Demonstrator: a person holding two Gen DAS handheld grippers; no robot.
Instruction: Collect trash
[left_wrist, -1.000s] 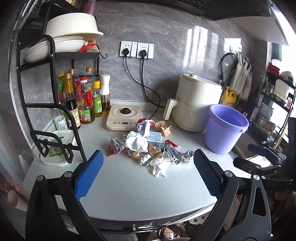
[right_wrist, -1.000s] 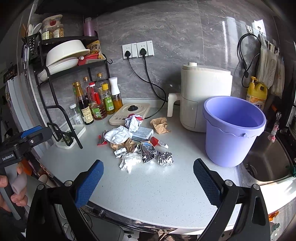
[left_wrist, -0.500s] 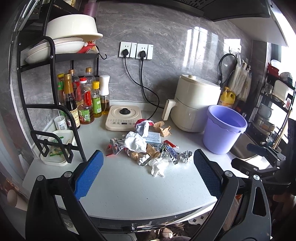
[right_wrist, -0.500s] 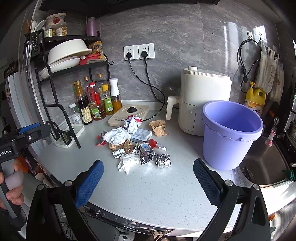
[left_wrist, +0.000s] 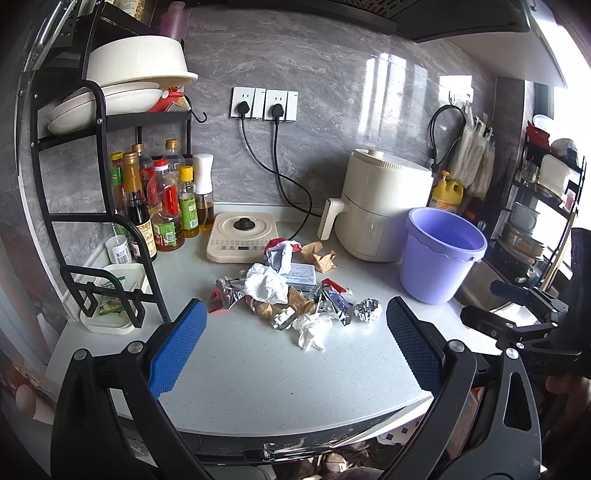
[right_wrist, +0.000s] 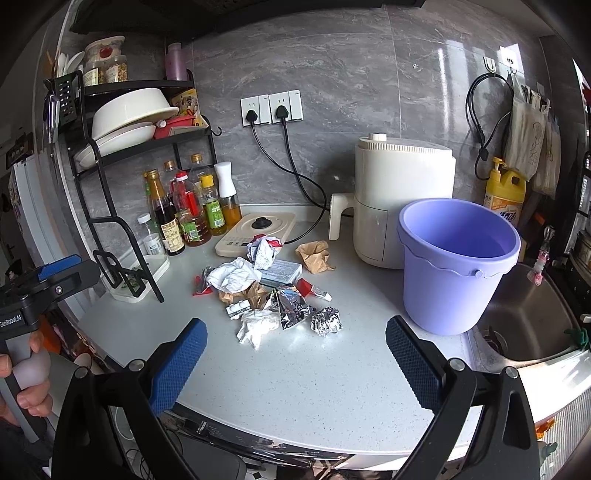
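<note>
A pile of trash (left_wrist: 284, 291) lies mid-counter: crumpled white paper (left_wrist: 266, 284), a foil ball (left_wrist: 368, 310), silver wrappers, brown paper (left_wrist: 320, 254) and a small box. The right wrist view shows the same pile (right_wrist: 266, 288) with the foil ball (right_wrist: 325, 321) nearest. An empty purple bucket (left_wrist: 439, 254) stands to the right of the pile (right_wrist: 456, 262). My left gripper (left_wrist: 295, 347) is open and empty, held short of the pile near the counter's front edge. My right gripper (right_wrist: 295, 358) is open and empty, also in front of the pile.
A cream air fryer (left_wrist: 384, 206) stands behind the bucket. A flat cream appliance (left_wrist: 242, 242) sits behind the pile, with sauce bottles (left_wrist: 166, 206) and a black dish rack (left_wrist: 99, 177) at the left. A steel sink (right_wrist: 524, 321) lies right of the bucket.
Both grippers have drifted slightly back from the counter, so the pile and bucket sit a little farther away. Nothing on the counter has moved.
</note>
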